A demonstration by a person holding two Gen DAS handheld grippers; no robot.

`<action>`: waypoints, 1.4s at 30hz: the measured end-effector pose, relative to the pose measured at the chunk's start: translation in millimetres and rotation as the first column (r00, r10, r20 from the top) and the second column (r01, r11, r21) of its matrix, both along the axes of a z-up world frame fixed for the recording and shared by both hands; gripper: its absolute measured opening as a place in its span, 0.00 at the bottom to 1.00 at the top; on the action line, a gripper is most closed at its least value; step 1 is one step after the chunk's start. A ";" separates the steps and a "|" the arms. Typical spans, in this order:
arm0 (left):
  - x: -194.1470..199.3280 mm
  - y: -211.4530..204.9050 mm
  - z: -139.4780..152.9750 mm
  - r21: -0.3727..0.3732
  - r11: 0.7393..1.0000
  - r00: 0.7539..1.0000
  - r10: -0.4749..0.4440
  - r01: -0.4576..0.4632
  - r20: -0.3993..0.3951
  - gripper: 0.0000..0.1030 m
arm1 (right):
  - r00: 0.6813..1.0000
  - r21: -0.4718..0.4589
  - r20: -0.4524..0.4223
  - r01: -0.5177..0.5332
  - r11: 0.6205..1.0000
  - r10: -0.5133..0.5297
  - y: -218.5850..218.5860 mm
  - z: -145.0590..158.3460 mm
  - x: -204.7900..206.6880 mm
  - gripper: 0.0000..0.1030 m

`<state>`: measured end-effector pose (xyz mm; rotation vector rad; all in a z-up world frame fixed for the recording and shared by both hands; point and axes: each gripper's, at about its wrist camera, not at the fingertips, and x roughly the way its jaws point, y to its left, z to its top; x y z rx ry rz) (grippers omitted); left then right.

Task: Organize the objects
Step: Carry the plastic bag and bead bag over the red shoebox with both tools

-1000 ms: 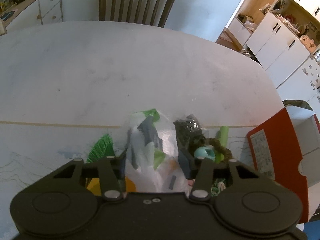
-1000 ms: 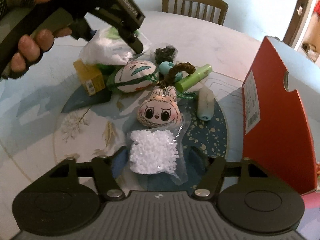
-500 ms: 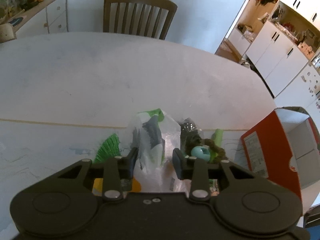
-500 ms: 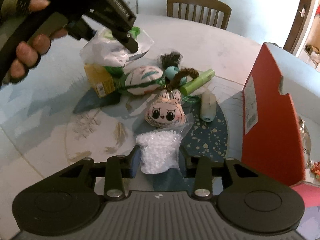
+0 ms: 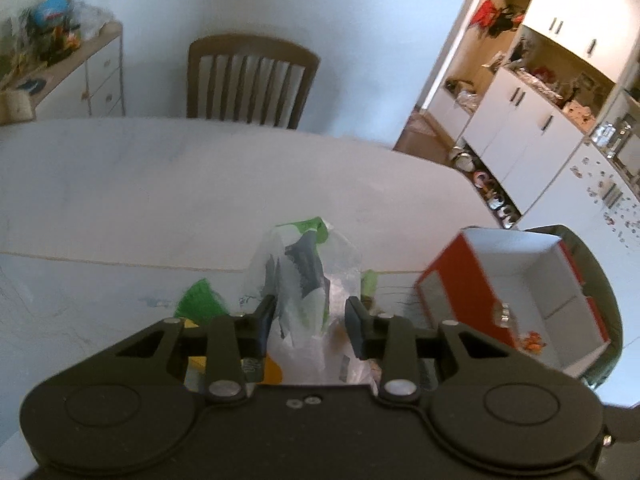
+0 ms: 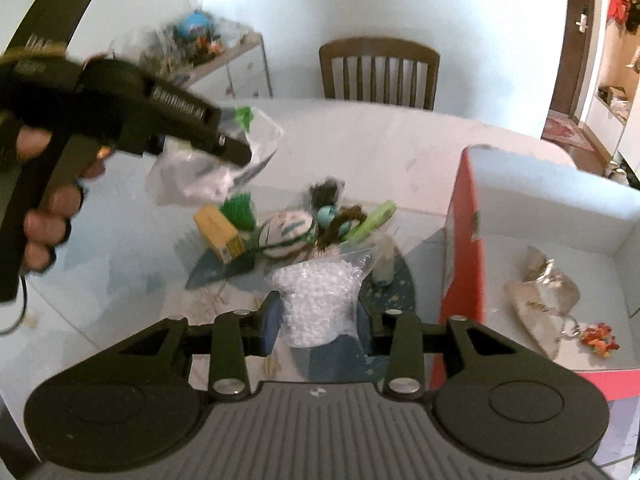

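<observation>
My left gripper (image 5: 310,320) is shut on a clear plastic bag (image 5: 308,276) with green and dark contents. In the right wrist view that bag (image 6: 212,168) hangs above the table from the left gripper (image 6: 236,152), which a hand holds. My right gripper (image 6: 316,324) is shut on a clear bag of white beads (image 6: 320,296), raised over the blue round mat (image 6: 396,284). Behind it lie a yellow box (image 6: 220,234), a green brush (image 6: 240,212), a painted oval pouch (image 6: 286,232), a green tube (image 6: 372,220) and a small white bottle (image 6: 386,264).
An open red box (image 6: 460,260) stands at the right with a silver pouch (image 6: 544,292) and a colourful keychain (image 6: 598,338) inside; it also shows in the left wrist view as the red box (image 5: 452,292). A wooden chair (image 5: 252,80) stands behind the white table (image 5: 160,184).
Both grippers went from open to shut on their bags and rose. The plastic bag is now off the pile. The bead bag now hides the bunny plush.
</observation>
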<state>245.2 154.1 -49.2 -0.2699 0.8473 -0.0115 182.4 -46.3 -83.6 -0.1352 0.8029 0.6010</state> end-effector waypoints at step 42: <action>37.3 -219.8 3.6 0.066 0.953 0.956 -0.295 0.294 0.000 0.34 | 0.960 -0.012 0.019 0.281 0.960 -0.280 -228.0 26.9 95.7 0.37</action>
